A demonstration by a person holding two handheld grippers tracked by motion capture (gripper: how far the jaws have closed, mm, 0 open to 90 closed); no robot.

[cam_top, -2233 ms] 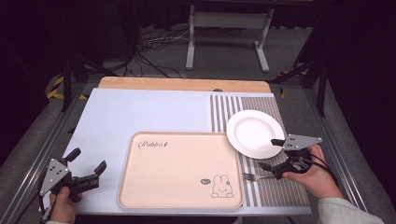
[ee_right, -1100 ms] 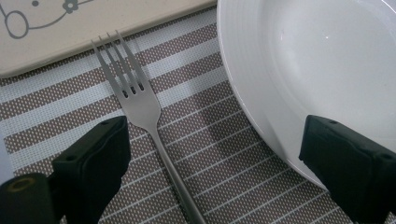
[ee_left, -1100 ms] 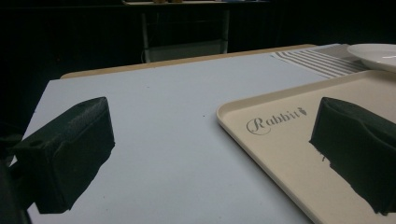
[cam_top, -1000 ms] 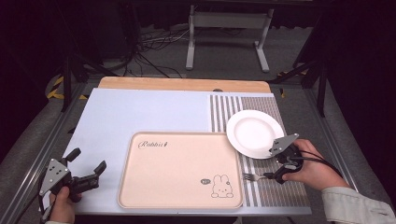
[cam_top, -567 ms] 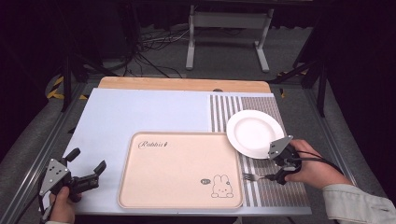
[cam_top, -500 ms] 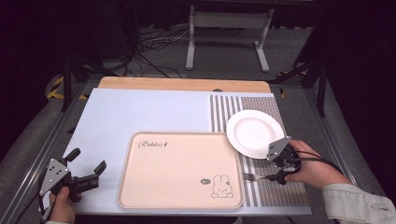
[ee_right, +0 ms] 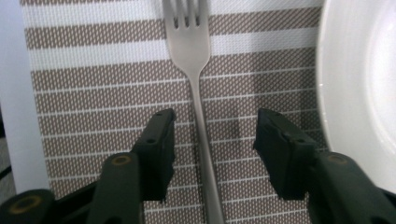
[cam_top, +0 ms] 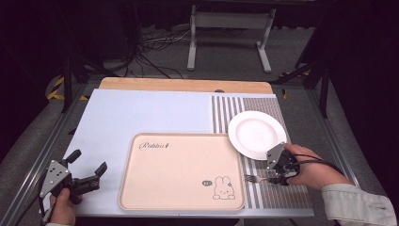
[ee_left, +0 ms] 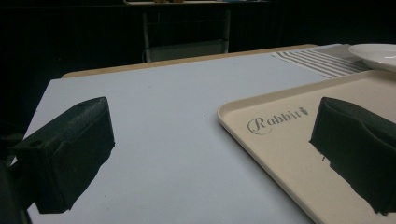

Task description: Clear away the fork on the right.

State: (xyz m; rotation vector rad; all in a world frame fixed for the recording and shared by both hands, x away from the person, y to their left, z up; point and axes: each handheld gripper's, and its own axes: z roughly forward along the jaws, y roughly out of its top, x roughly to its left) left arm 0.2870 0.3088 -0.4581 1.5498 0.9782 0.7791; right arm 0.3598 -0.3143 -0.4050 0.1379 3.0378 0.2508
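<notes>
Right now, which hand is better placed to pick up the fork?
The right. The right gripper straddles the fork handle on the striped mat, jaws just closing, not yet touching. The left gripper sits far across the tray.

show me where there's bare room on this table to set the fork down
Most of the beige rabbit-print tray is bare. So is the pale blue mat between the tray and the wooden back edge. It is crowded on the striped placemat, where the white round plate, metal fork and right gripper sit close.
</notes>
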